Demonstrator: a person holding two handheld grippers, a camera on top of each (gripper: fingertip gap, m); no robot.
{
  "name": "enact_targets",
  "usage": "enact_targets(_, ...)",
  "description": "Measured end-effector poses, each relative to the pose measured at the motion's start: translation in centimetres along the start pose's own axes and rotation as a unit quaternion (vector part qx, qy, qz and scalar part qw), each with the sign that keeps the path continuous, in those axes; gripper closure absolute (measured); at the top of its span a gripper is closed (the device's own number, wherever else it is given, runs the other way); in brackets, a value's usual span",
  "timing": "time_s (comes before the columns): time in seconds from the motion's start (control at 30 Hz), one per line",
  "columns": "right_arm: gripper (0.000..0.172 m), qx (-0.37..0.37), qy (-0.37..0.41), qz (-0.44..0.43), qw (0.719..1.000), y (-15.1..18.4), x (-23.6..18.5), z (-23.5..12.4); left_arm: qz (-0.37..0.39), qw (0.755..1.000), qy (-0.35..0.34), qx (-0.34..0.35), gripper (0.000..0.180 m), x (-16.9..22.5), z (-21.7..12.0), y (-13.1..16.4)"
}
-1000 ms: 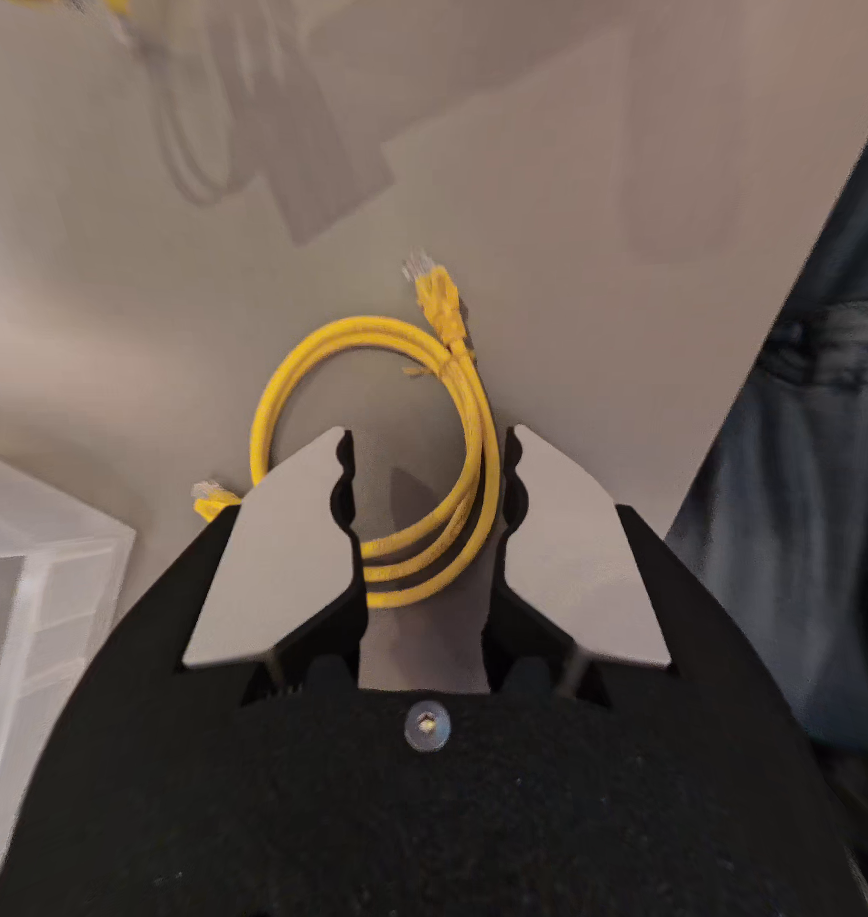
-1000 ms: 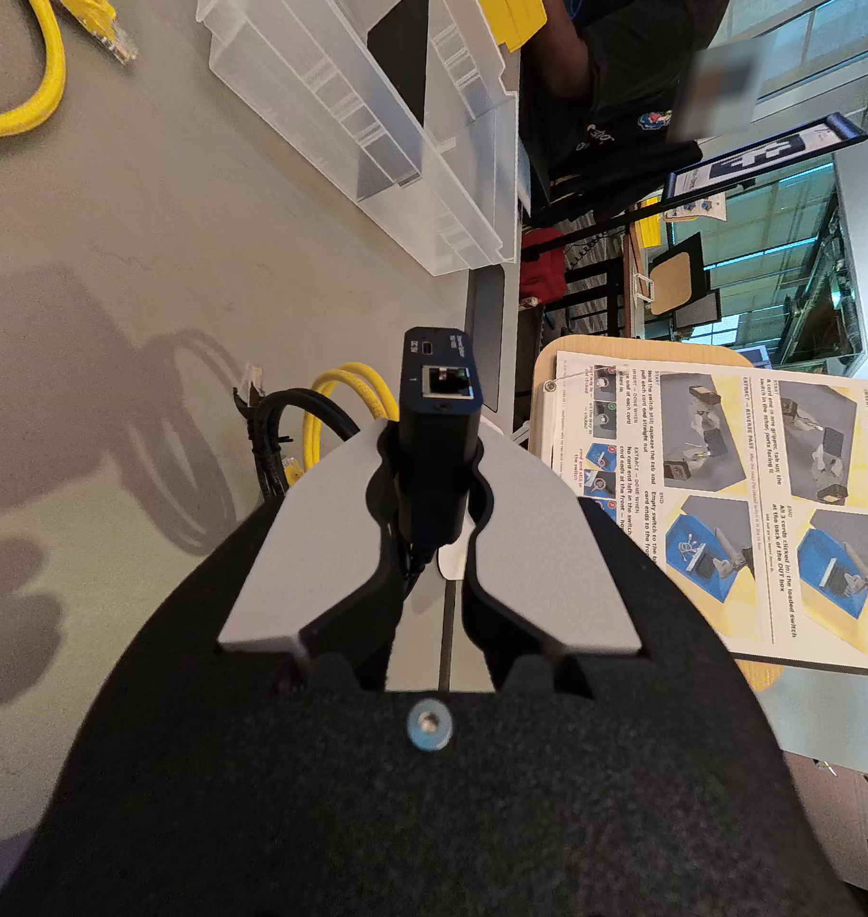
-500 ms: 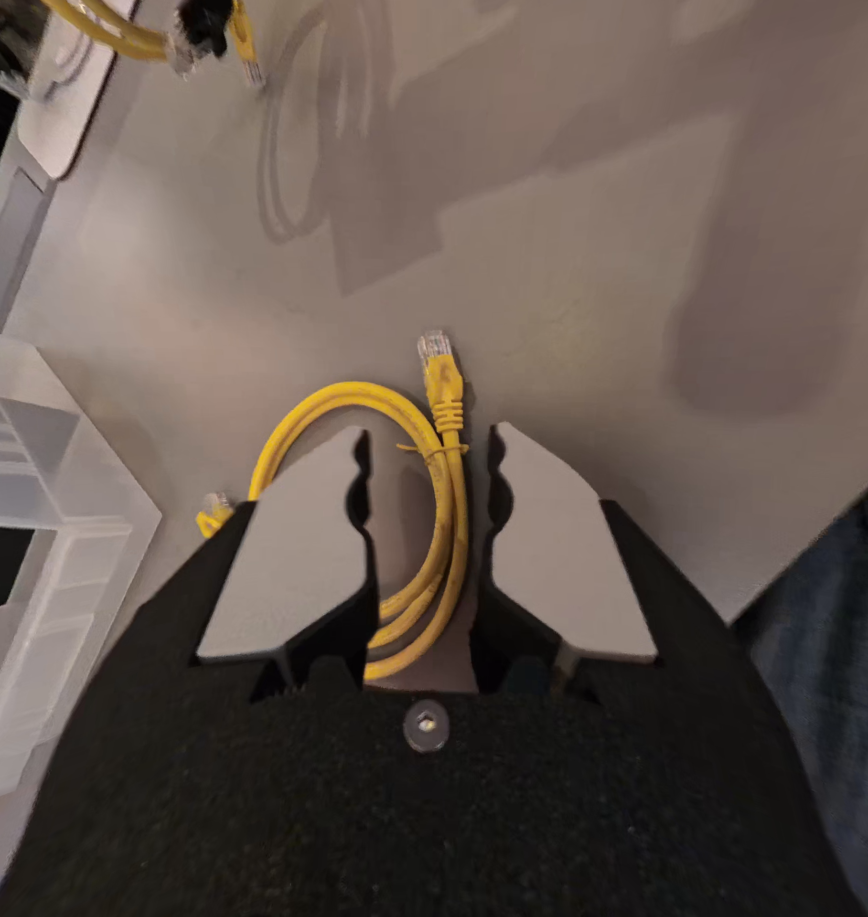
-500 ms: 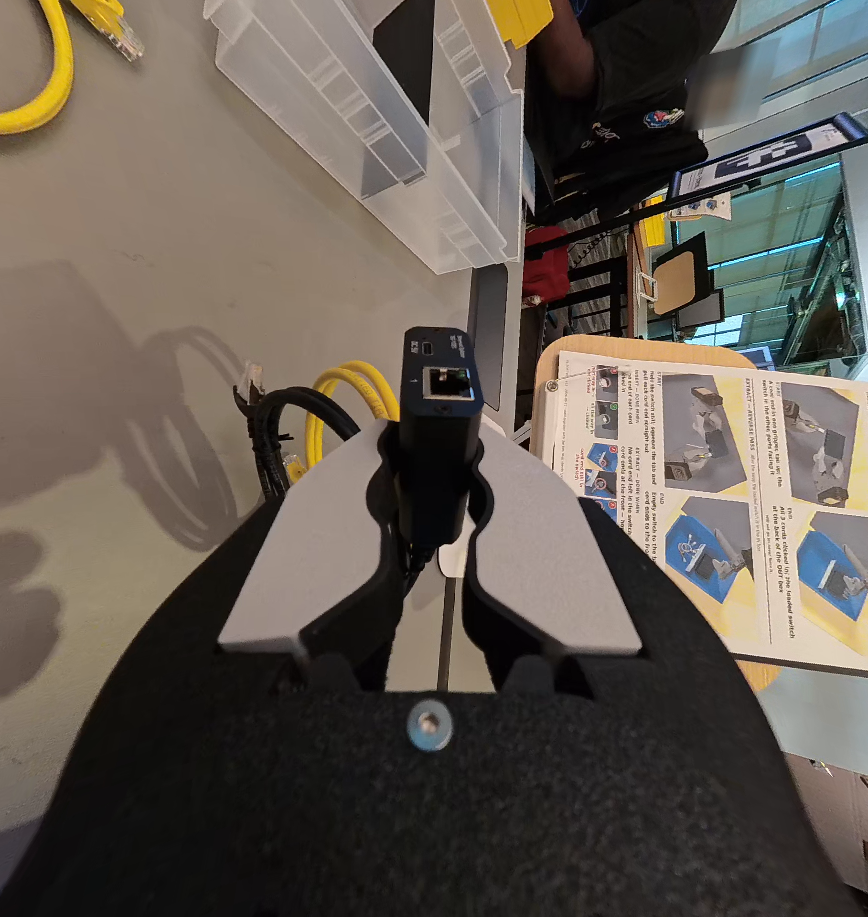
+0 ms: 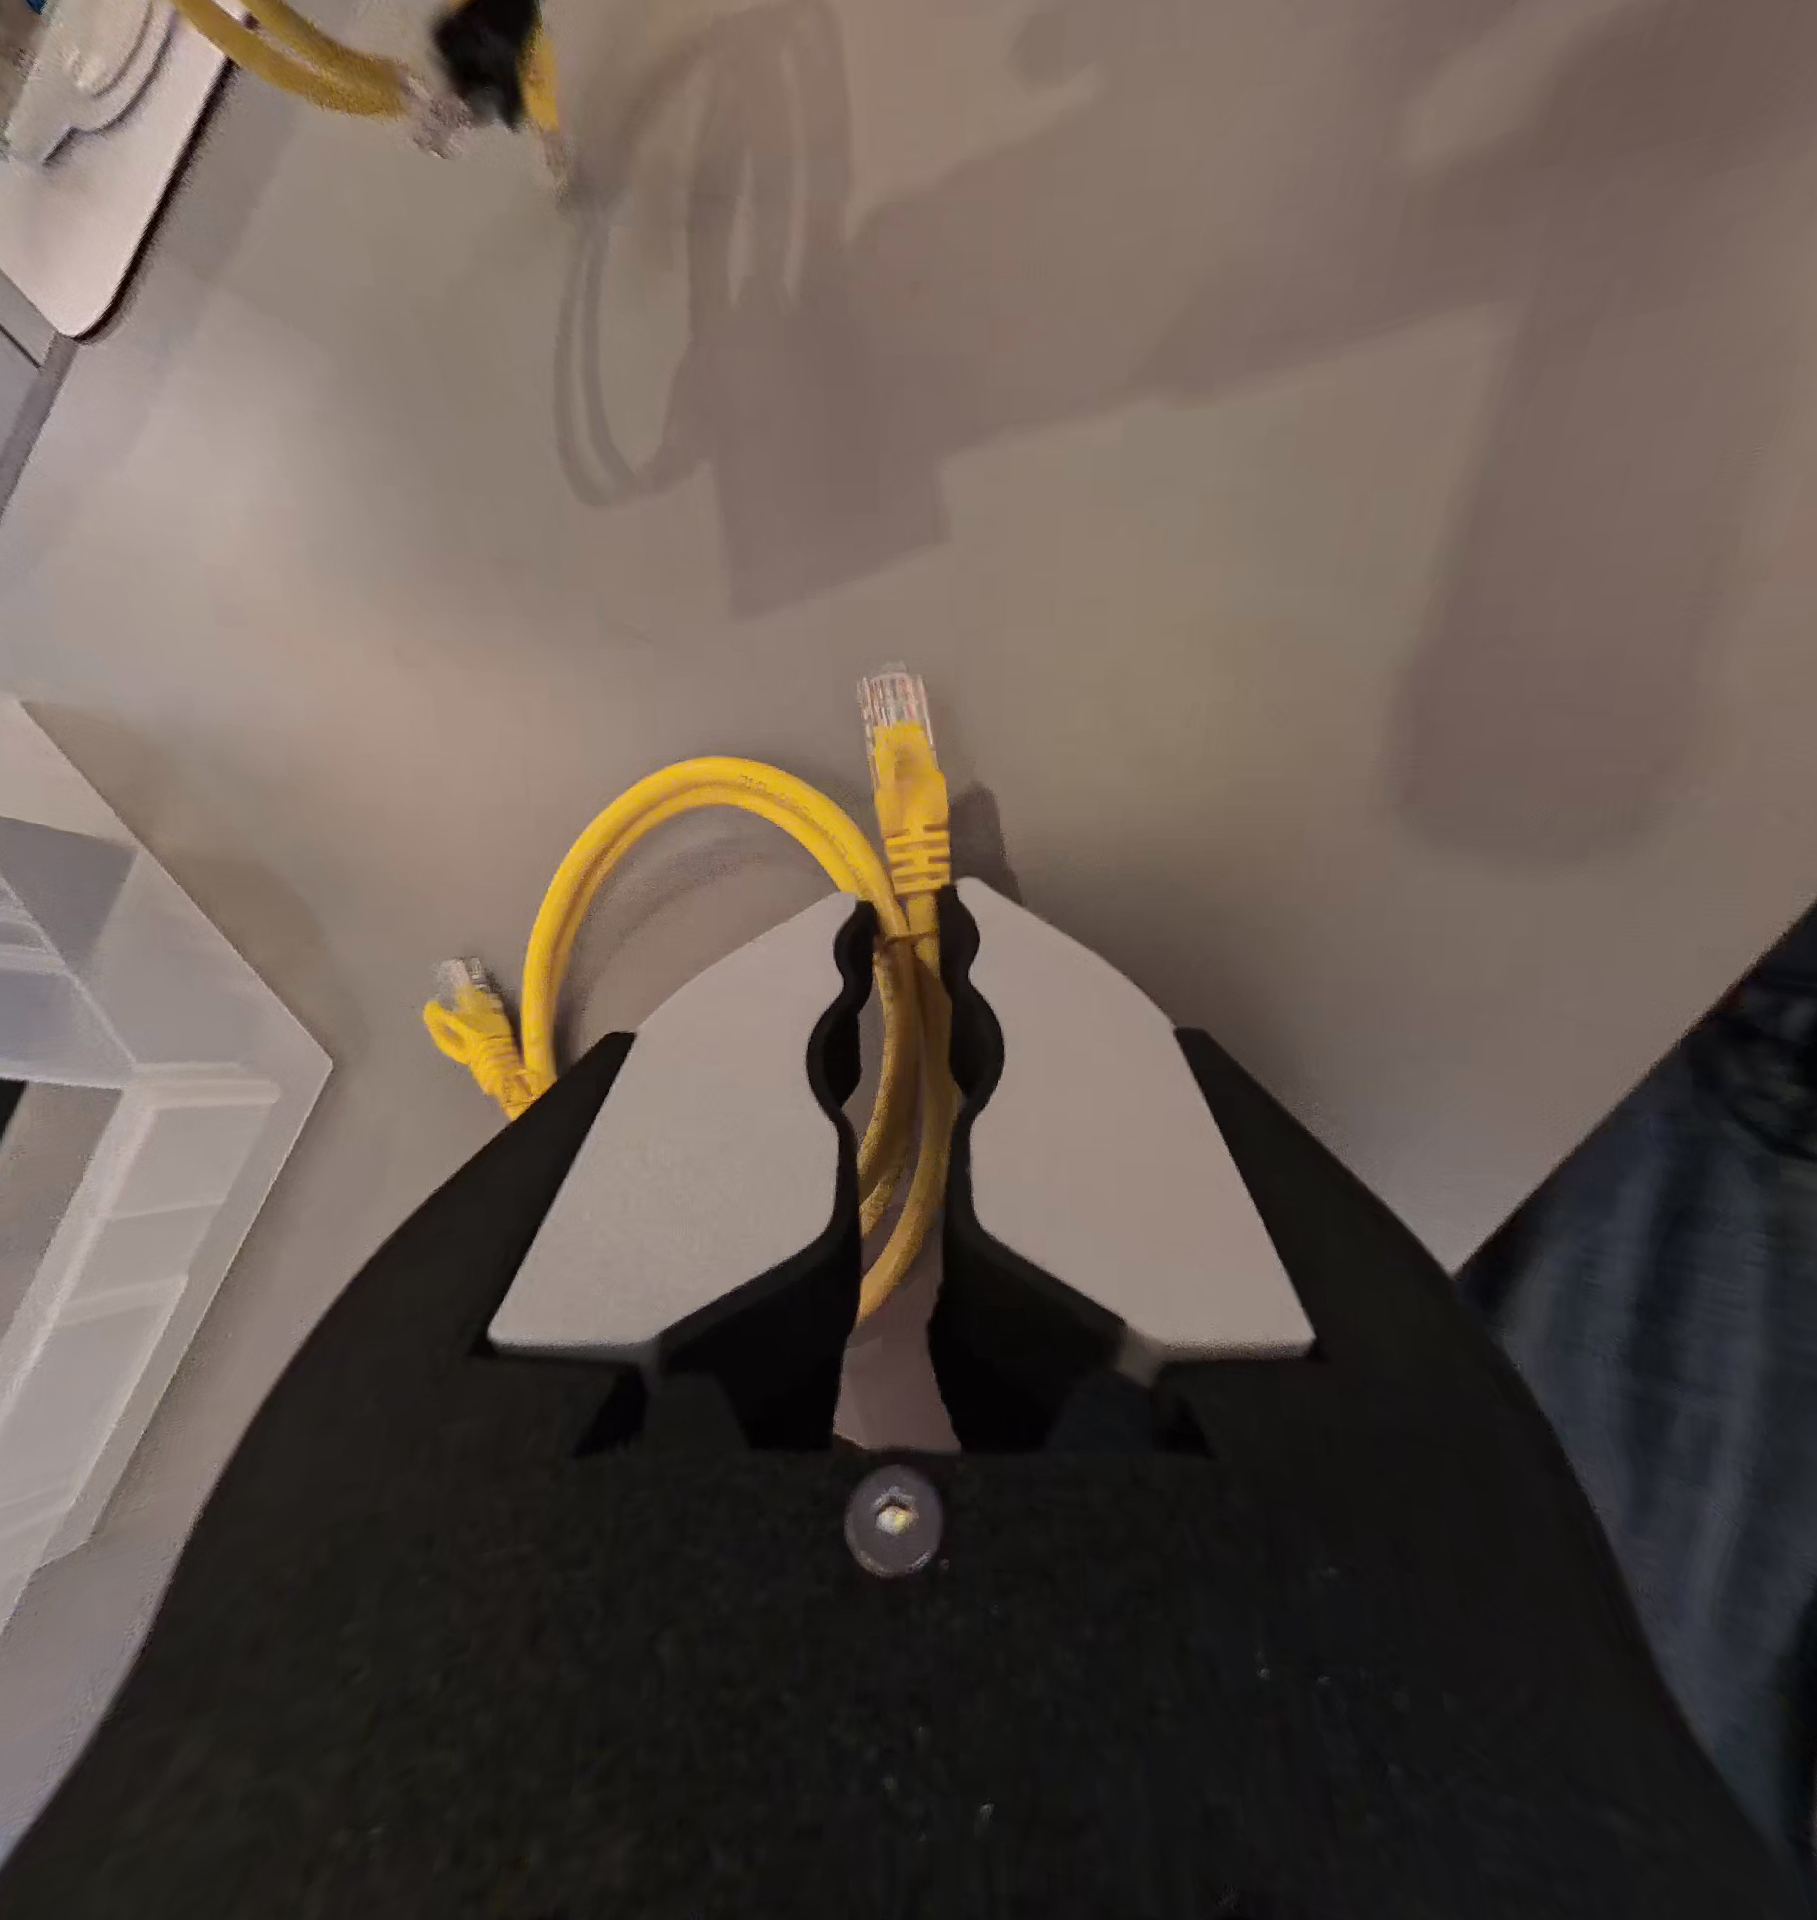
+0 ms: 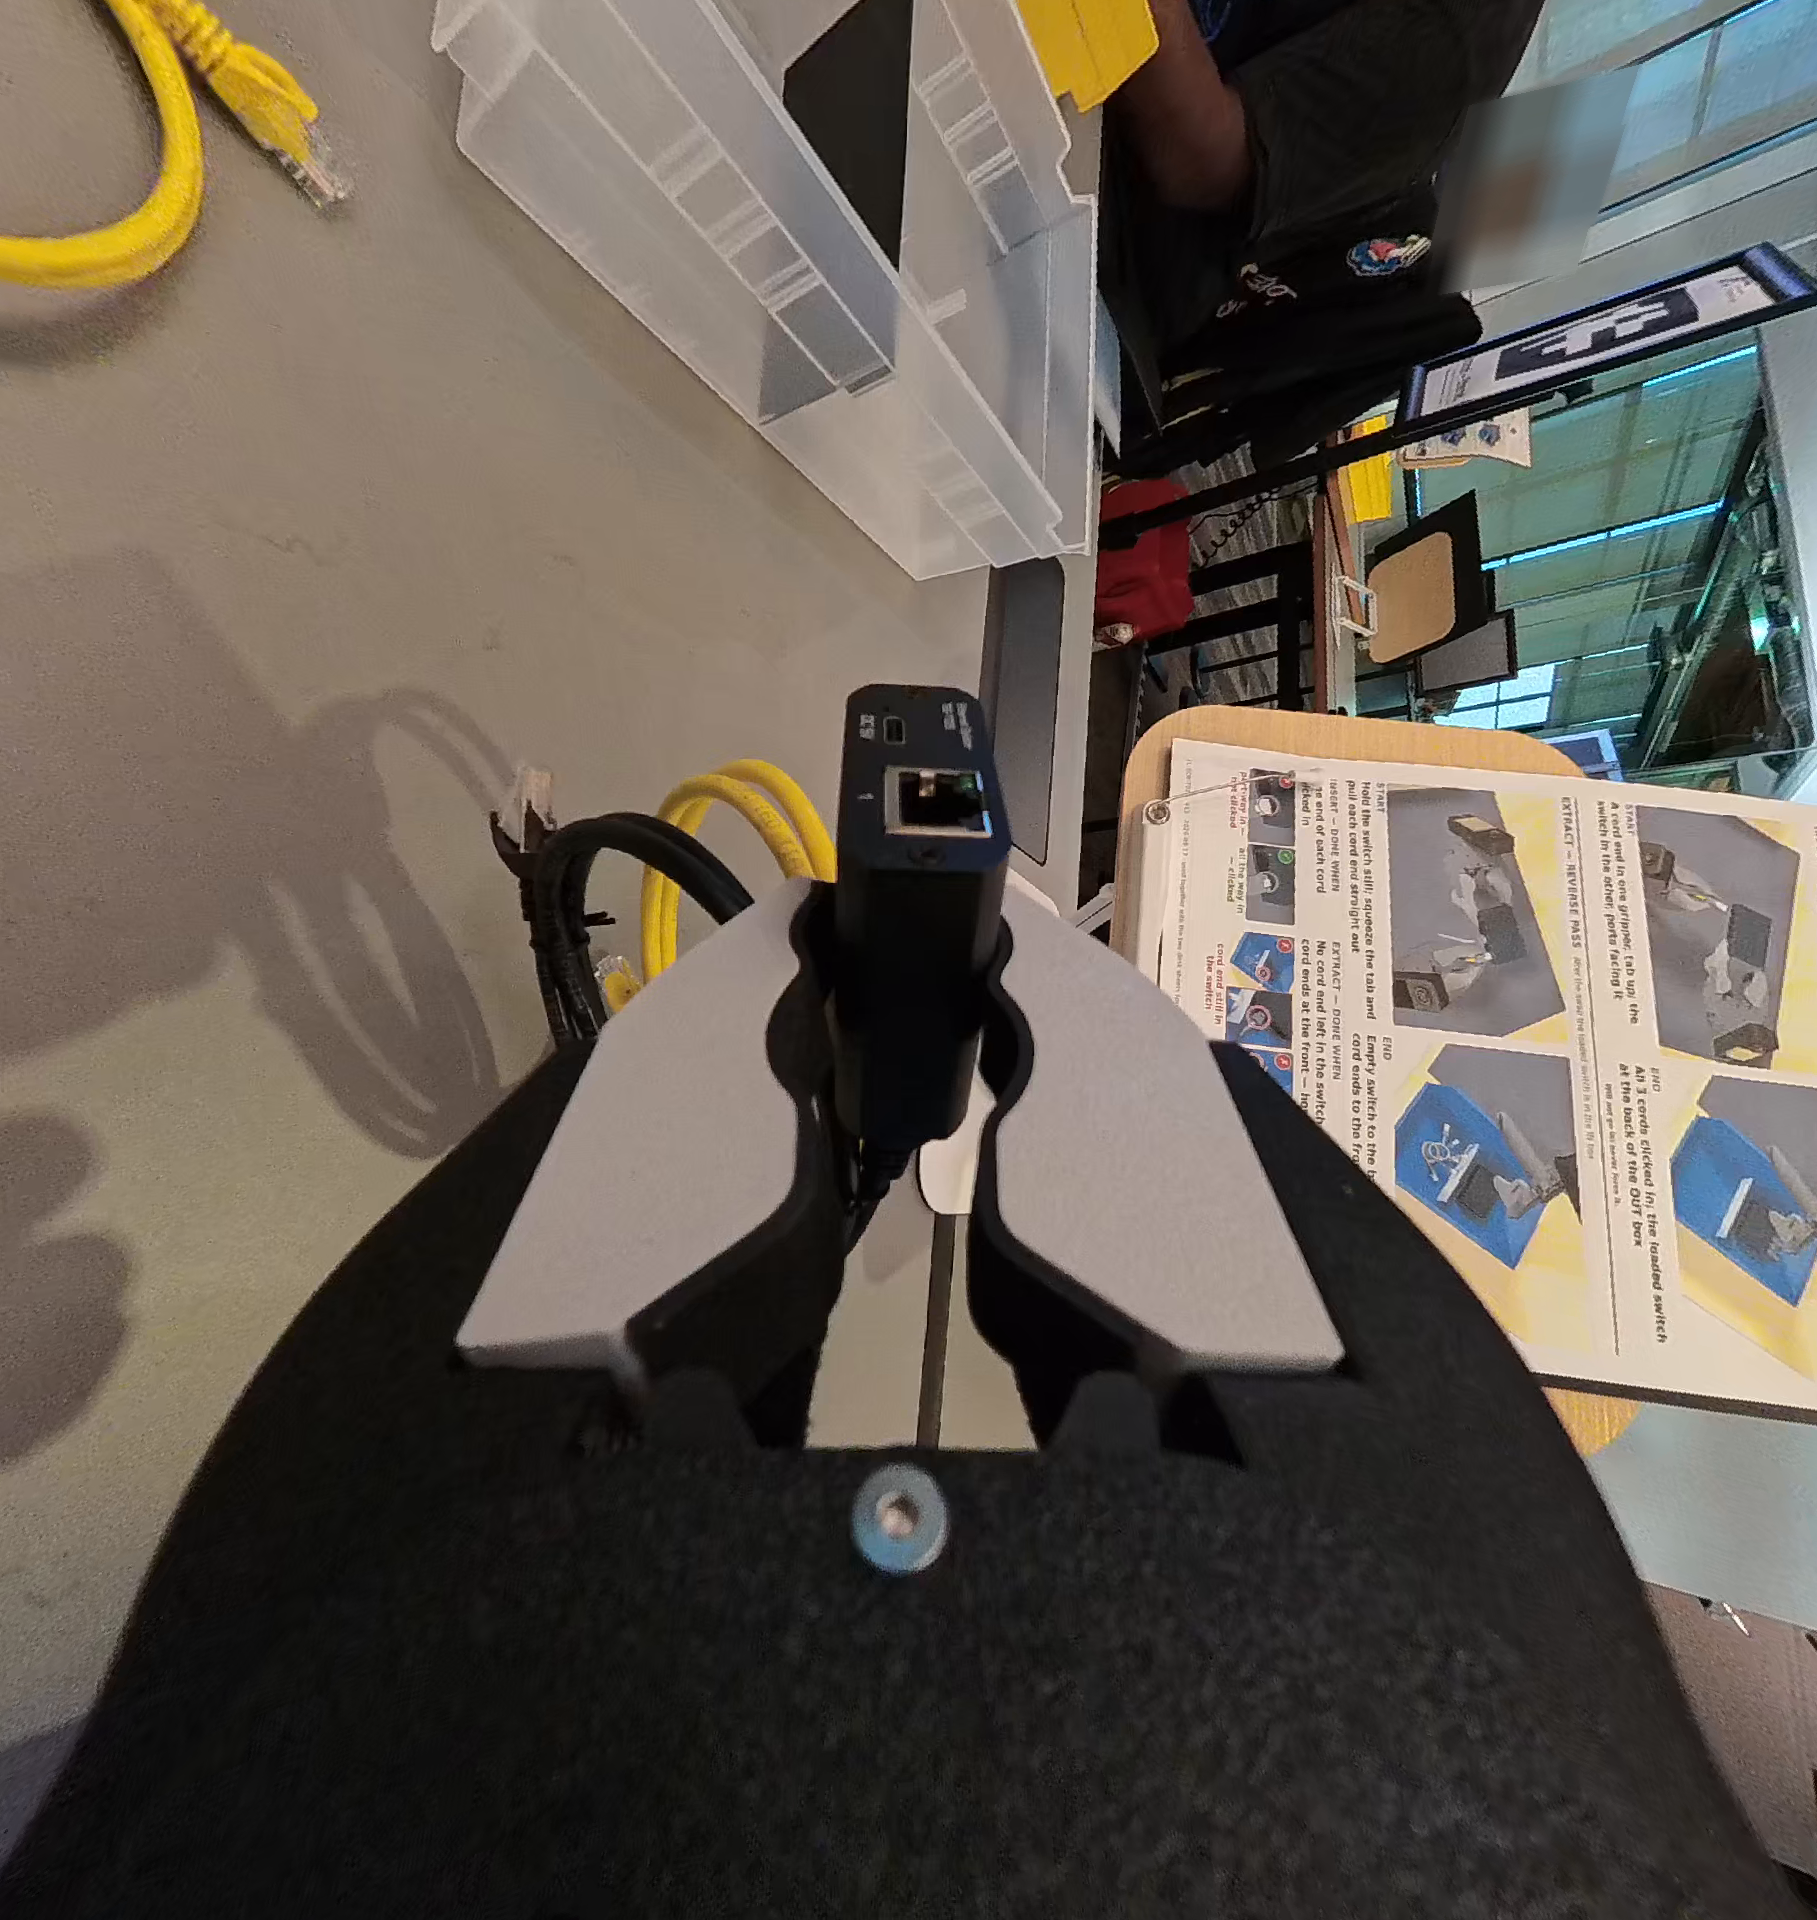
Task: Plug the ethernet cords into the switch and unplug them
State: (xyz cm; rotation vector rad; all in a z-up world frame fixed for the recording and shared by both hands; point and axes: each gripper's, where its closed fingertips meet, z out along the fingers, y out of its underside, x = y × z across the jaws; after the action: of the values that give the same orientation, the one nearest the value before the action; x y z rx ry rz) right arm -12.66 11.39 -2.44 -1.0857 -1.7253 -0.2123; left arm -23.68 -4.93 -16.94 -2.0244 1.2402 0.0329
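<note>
Yellow cord sits in my left gripper: fingers closed on the bundled strands just behind the boot, pads pressing both sides. Plug sticks out past the fingertips, pointing away from me, clear tip with a yellow ribbed boot. The rest of the coil loops out to the left over the grey table; its second plug lies by the left finger. The lower part of the coil is hidden behind the fingers and gripper body.

Switch is clamped in my right gripper, pads tight on both sides. It's a small black box, standing up out of the fingers, port face toward the camera: one ethernet port, empty, with a smaller socket above it. Its lower end is hidden between the fingers; something thin and dark hangs below it, can't tell what.

Just left of the switch, behind the finger: a black cord and another yellow cord, coiled together, partly hidden. One more yellow cable at top left of the right view, cut off by the frame.

Clear plastic bins past the cords. Instruction sheet on a wooden board to the right. A person in dark clothes beyond the table. Top of the left view is motion-blurred.
</note>
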Motion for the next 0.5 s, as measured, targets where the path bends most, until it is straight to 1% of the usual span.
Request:
enact_targets(0.1, 0.147, 0.006, 0.002, -0.006, 1.000, -0.3, -0.1, 0.0, -0.062, 0.995, 0.057, 0.055, 0.169, -1.8, -3.0, -3.5)
enact_targets(0.17, 0.147, 0.011, 0.005, -0.014, 1.000, -0.7, -0.1, 0.0, -0.101, 0.984, 0.111, 0.099, 0.169, -3.2, -5.6, -6.5)
enact_targets(0.23, 0.147, 0.019, 0.013, -0.025, 0.999, -1.2, -0.2, 0.0, -0.132, 0.973, 0.150, 0.114, 0.169, -4.8, -7.6, -9.0)
enact_targets(0.33, 0.148, 0.025, 0.028, -0.044, 0.998, -1.8, -0.1, -0.1, -0.159, 0.958, 0.215, 0.105, 0.169, -6.6, -9.5, -11.8)
enact_targets(0.43, 0.147, 0.025, 0.037, -0.056, 0.997, -2.0, -0.1, -0.2, -0.155, 0.953, 0.252, 0.063, 0.169, -7.3, -10.1, -13.6)
enact_targets(0.5, 0.148, 0.031, 0.044, -0.060, 0.997, -2.3, 0.0, -0.2, -0.150, 0.951, 0.269, 0.029, 0.169, -7.5, -9.9, -14.4)
